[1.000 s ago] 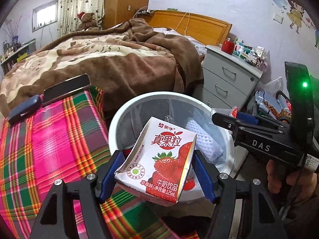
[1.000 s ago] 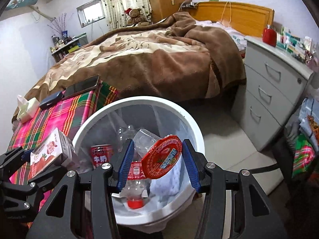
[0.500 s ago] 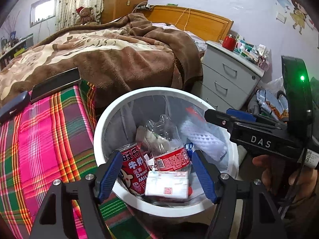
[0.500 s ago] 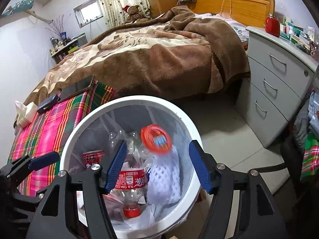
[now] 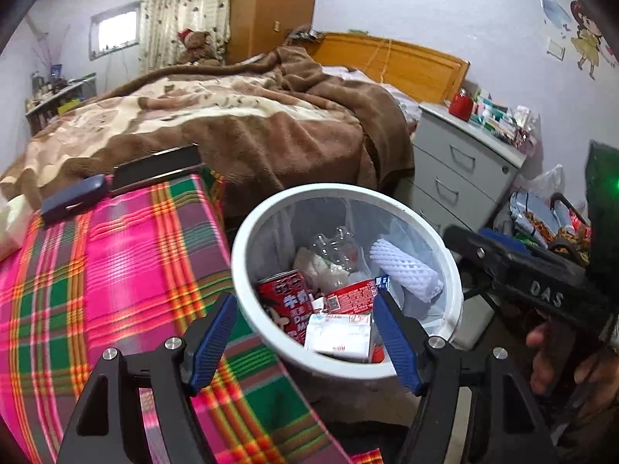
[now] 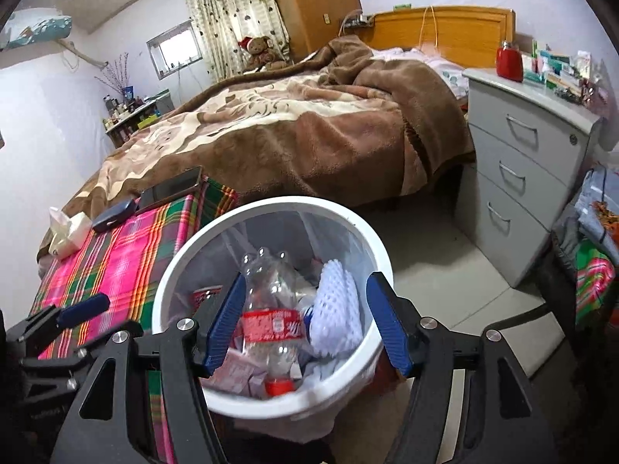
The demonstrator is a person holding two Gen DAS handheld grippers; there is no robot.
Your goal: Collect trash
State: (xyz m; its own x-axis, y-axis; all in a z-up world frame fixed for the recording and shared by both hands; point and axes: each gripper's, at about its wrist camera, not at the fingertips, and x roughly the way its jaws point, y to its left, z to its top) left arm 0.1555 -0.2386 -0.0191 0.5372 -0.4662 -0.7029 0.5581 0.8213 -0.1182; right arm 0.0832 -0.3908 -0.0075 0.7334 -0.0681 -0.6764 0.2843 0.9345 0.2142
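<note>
A white round trash bin [image 5: 247, 232] with a clear liner stands on the floor beside the plaid cloth; it also shows in the right wrist view [image 6: 174, 266]. Inside lie a red can [image 5: 282, 305], a milk carton [image 5: 340, 336], a clear plastic bottle [image 6: 271, 309] and white foam netting [image 5: 406, 270]. My left gripper [image 5: 305, 342] is open and empty above the bin's near rim. My right gripper [image 6: 305, 324] is open and empty over the bin; it also shows at the right of the left wrist view [image 5: 514, 266].
A pink and green plaid cloth [image 5: 96, 270] covers a surface left of the bin, with a phone [image 5: 154, 168], a dark case [image 5: 73, 197] and a tissue pack [image 6: 65, 232] at its far end. A bed with a brown blanket [image 5: 251, 127] lies behind. A grey drawer cabinet [image 6: 522, 178] stands right.
My left gripper opened and dropped the strawberry milk carton into the bin. My right gripper opened and dropped the red-lidded cup into the bin. Both have drawn back slightly.
</note>
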